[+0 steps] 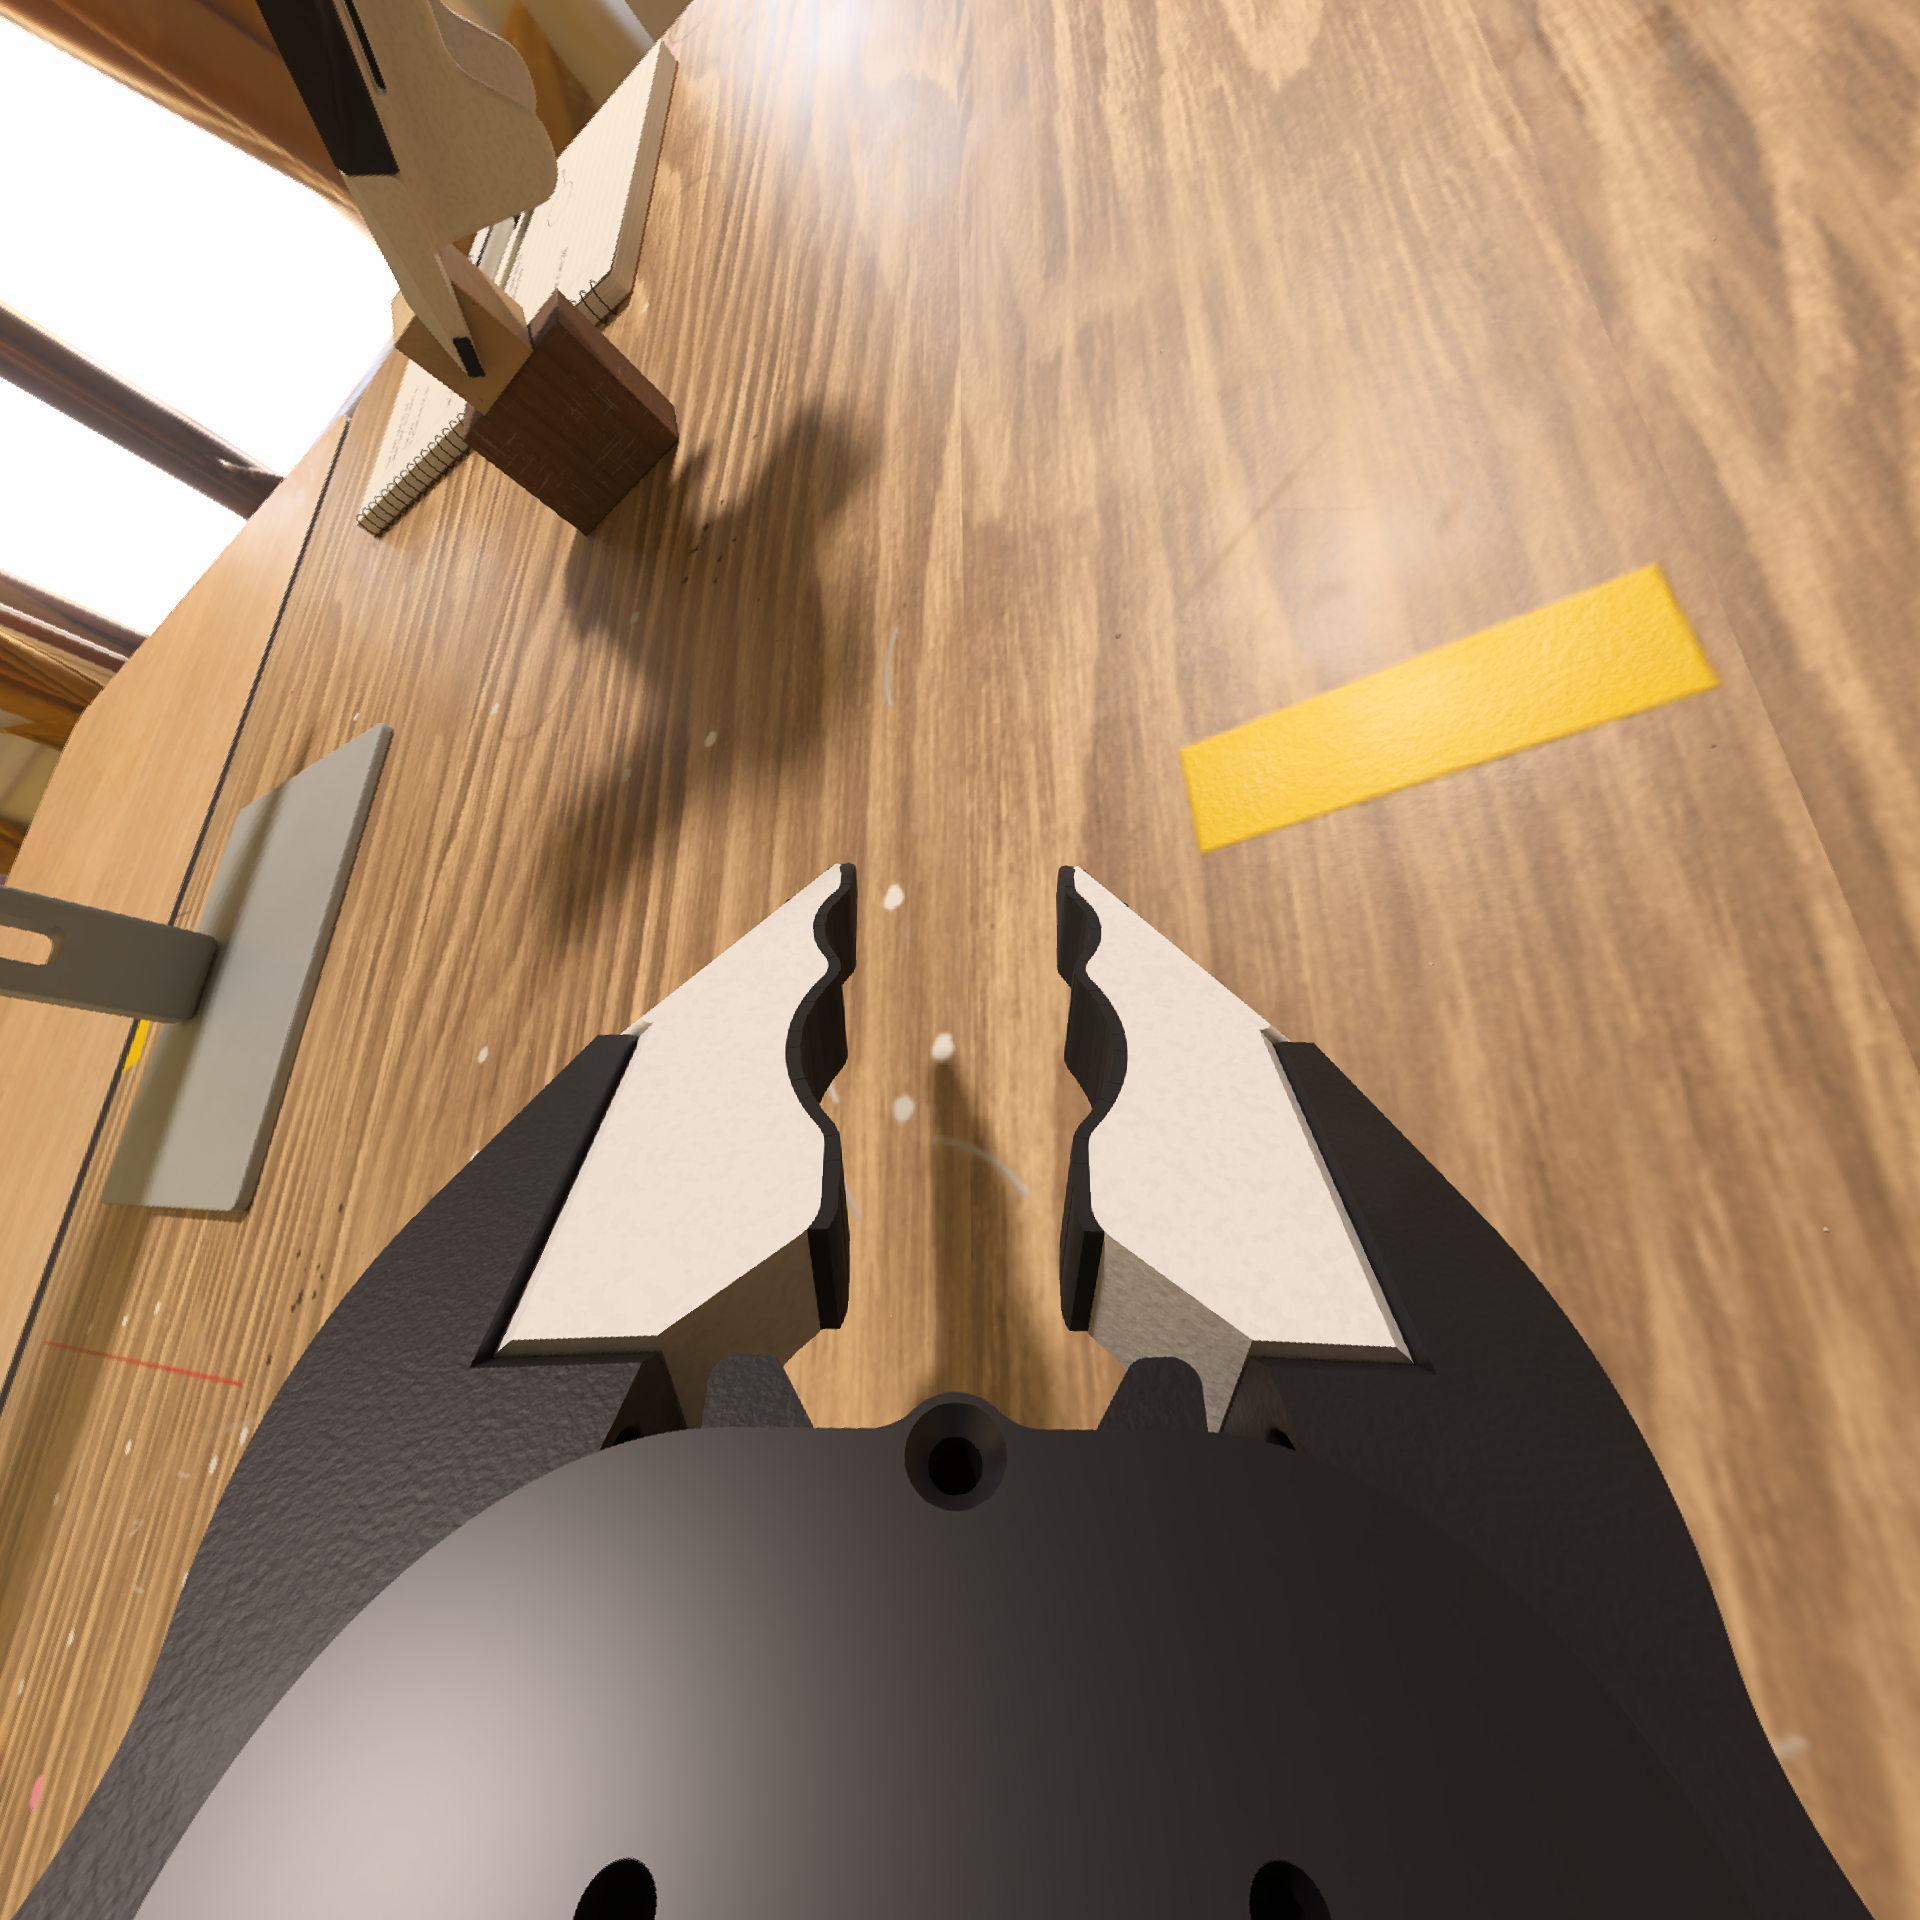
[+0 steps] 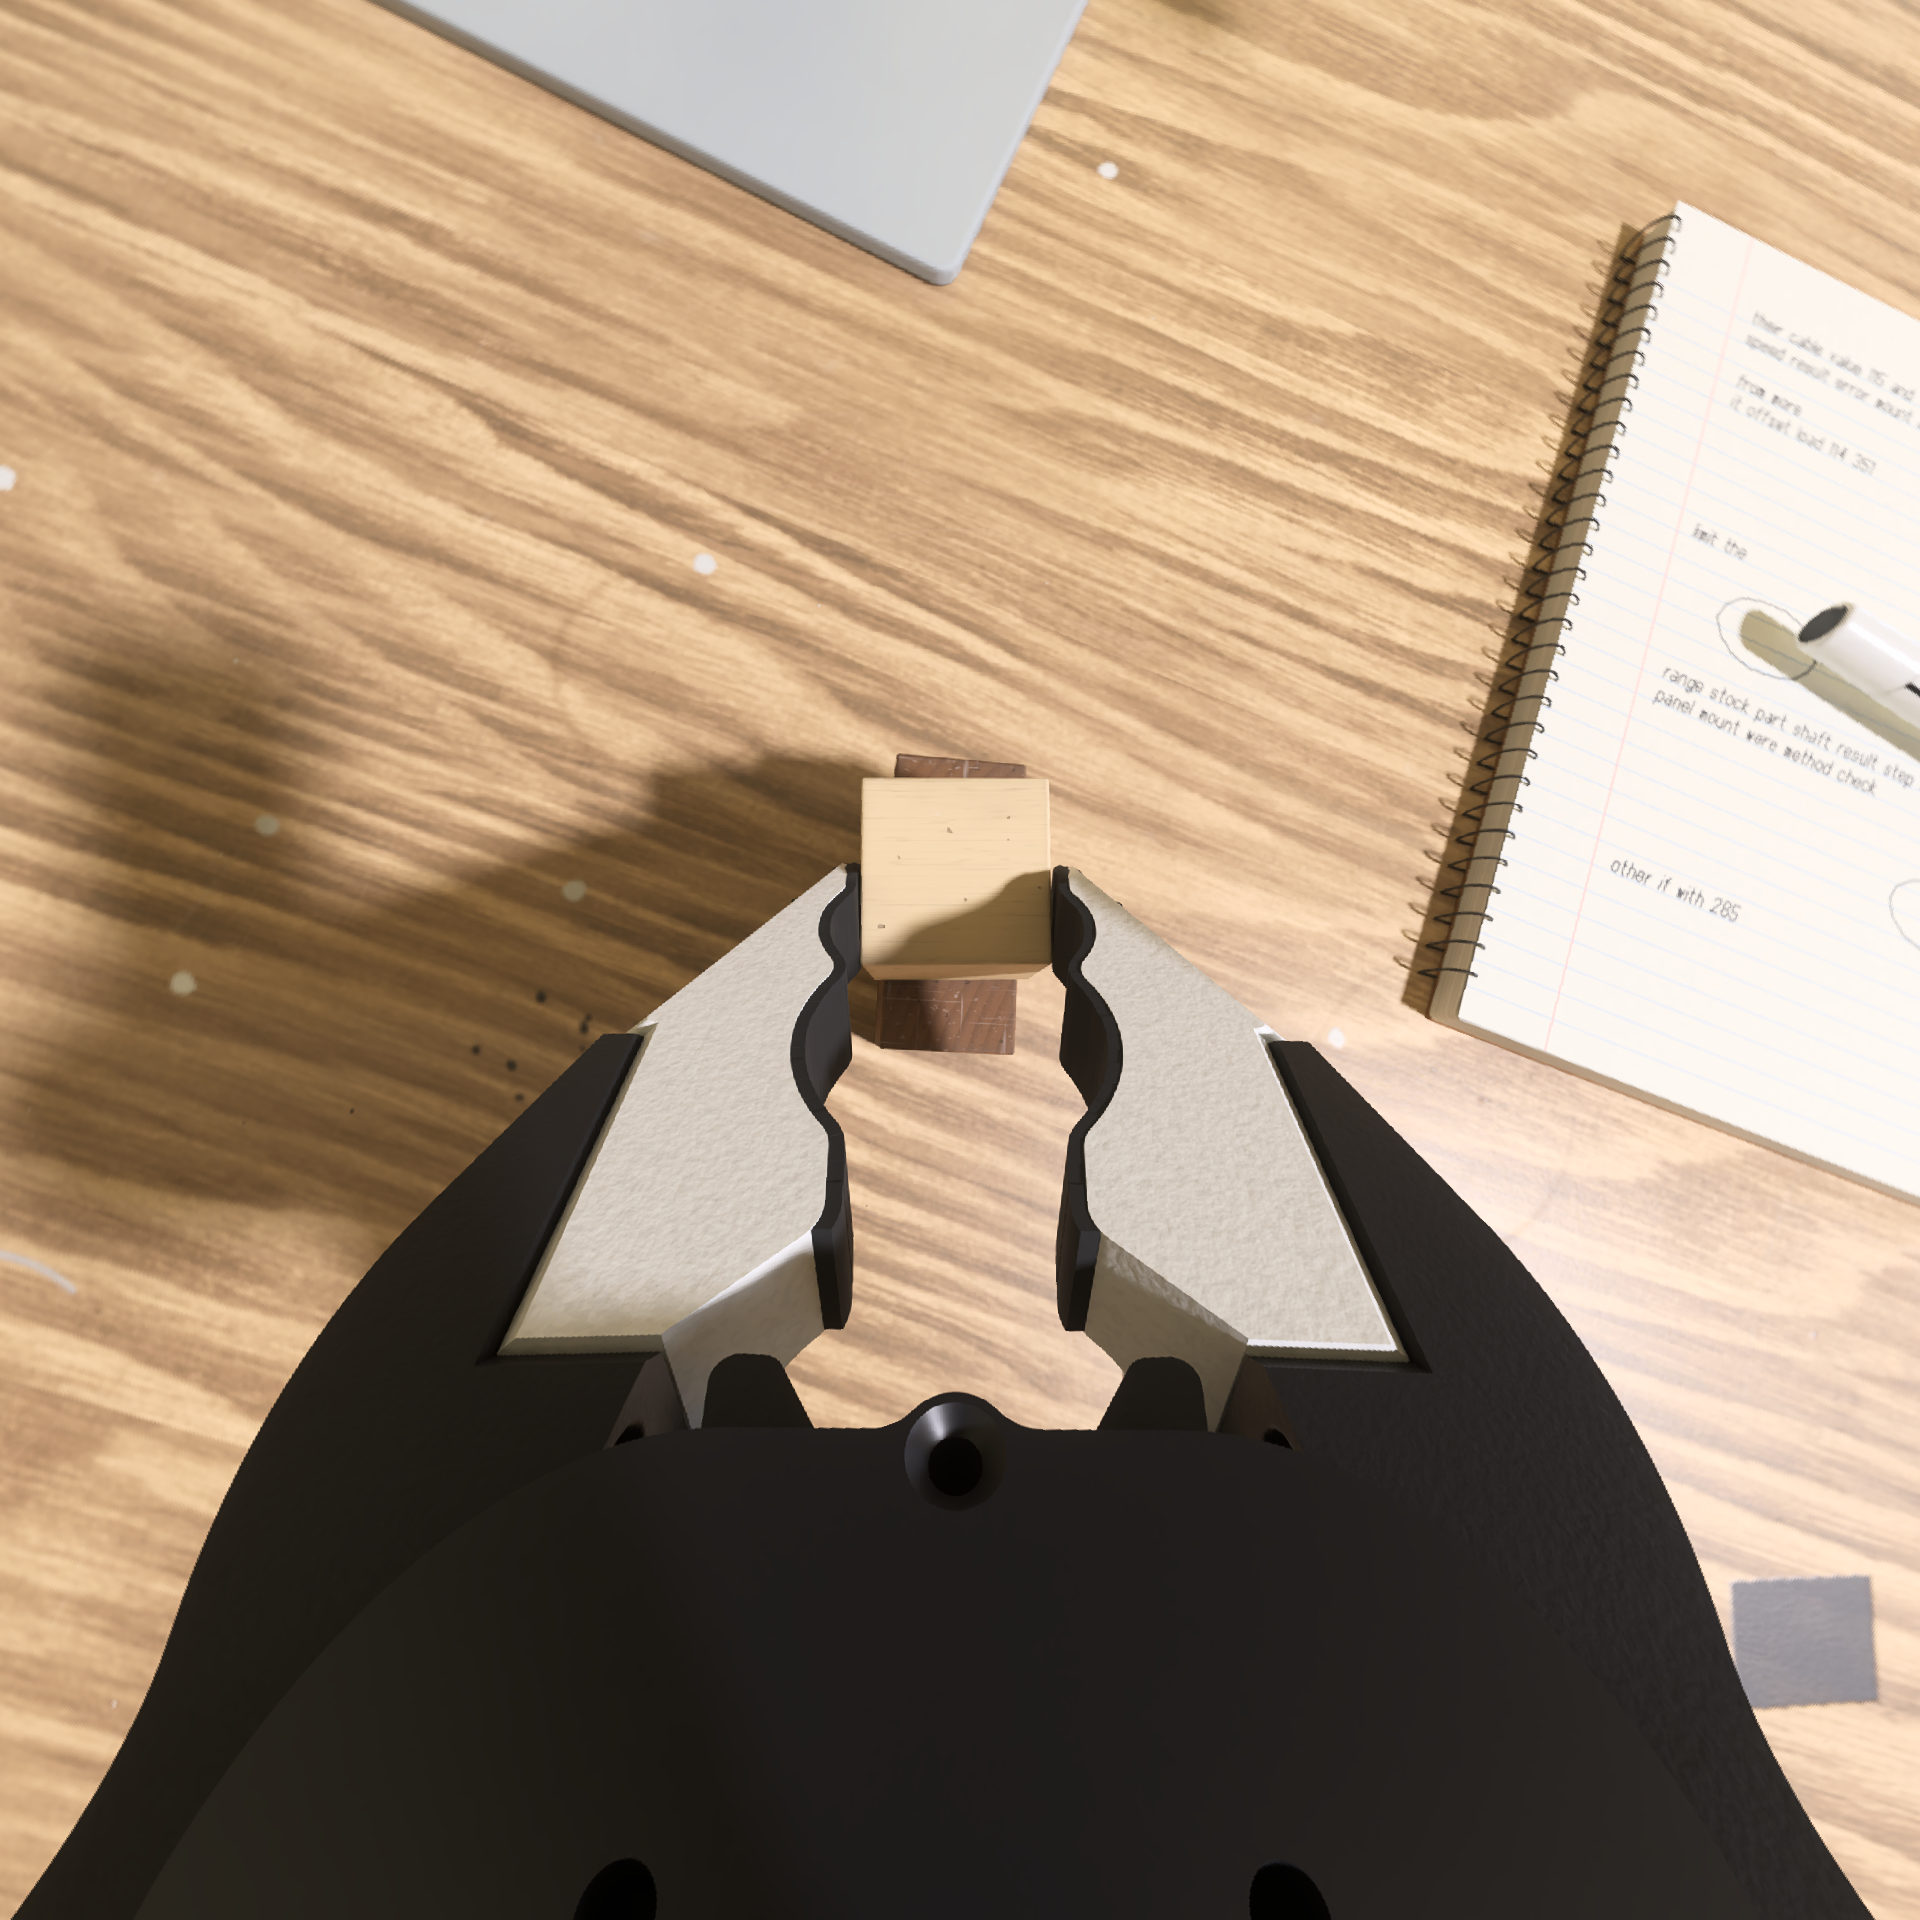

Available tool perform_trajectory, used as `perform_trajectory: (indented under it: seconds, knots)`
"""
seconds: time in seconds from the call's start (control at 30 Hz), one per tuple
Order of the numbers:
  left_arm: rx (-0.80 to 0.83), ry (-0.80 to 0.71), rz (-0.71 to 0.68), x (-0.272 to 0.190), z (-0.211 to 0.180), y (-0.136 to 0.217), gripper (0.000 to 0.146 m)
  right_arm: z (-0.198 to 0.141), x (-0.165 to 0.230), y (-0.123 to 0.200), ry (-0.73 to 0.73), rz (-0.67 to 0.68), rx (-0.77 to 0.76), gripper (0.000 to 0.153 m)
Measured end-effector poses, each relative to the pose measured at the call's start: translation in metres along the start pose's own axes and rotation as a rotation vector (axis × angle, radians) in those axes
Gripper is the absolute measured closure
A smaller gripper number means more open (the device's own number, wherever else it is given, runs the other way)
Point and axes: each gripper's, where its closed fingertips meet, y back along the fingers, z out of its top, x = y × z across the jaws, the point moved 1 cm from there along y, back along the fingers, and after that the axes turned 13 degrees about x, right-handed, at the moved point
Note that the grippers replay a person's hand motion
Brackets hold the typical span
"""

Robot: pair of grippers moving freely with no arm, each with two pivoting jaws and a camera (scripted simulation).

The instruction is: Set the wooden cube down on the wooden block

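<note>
The left tongs [image 1: 956, 904] stand part open over bare table [image 1: 1351, 312] and hold nothing; a yellow strip [image 1: 1444, 707] lies off to their right, a grey plate on a bracket [image 1: 249, 977] off to their left, and far ahead to their left the right tongs show above the dark wooden block [image 1: 582, 416], which stands just beside the spiral notebook [image 1: 416, 457]. The right tongs [image 2: 956, 914] point down at the table and are closed on the pale wooden cube [image 2: 956, 883], their tips pressing its two sides. The block [image 2: 945, 1013] peeps out directly below the cube, at both its near and far edges, so the cube looks lined up over it; whether the two already touch cannot be told. The step in hand seems to be the placing itself: what remains, by my reading, is a gentle lowering until the cube seats, then spreading the jaws and lifting straight off without nudging it. No containers show; to the right of these tongs the open notebook [image 2: 1714, 675] merely bears a white marker [image 2: 1865, 644], and a grey panel [image 2: 831, 104] lies ahead.
</note>
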Motion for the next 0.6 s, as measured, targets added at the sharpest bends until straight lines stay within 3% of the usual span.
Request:
perform_trajectory:
  seconds: [0.1,0.2,0.3,0.4,0.47,0.57,0.6]
  knots:
    - [0.003,-0.003,0.003,0.0,0.0,0.0,0.108,-0.001,-0.004,0.0,-0.056,-0.006,-0.036,0.116]
    - [0.005,0.002,0.009,0.001,-0.001,0.0,0.108,-0.004,-0.014,0.014,-0.105,-0.08,-0.103,0.102]
    - [-0.001,0.017,0.017,0.004,0.0,0.0,0.108,-0.007,-0.015,0.053,-0.085,-0.256,-0.233,0.099]
    - [-0.032,0.051,0.047,0.01,0.003,0.002,0.108,-0.009,0.03,0.099,0.04,-0.293,-0.435,0.101]
    - [-0.048,0.072,0.092,0.017,0.005,0.003,0.108,-0.016,0.086,0.117,0.129,-0.14,-0.543,0.106]
    - [-0.049,0.082,0.183,0.027,0.006,0.004,0.108,-0.038,0.187,0.128,0.156,0.399,-0.572,0.105]
    - [-0.043,0.083,0.213,0.03,0.006,0.004,0.108,-0.047,0.212,0.127,0.162,0.513,-0.558,0.102]
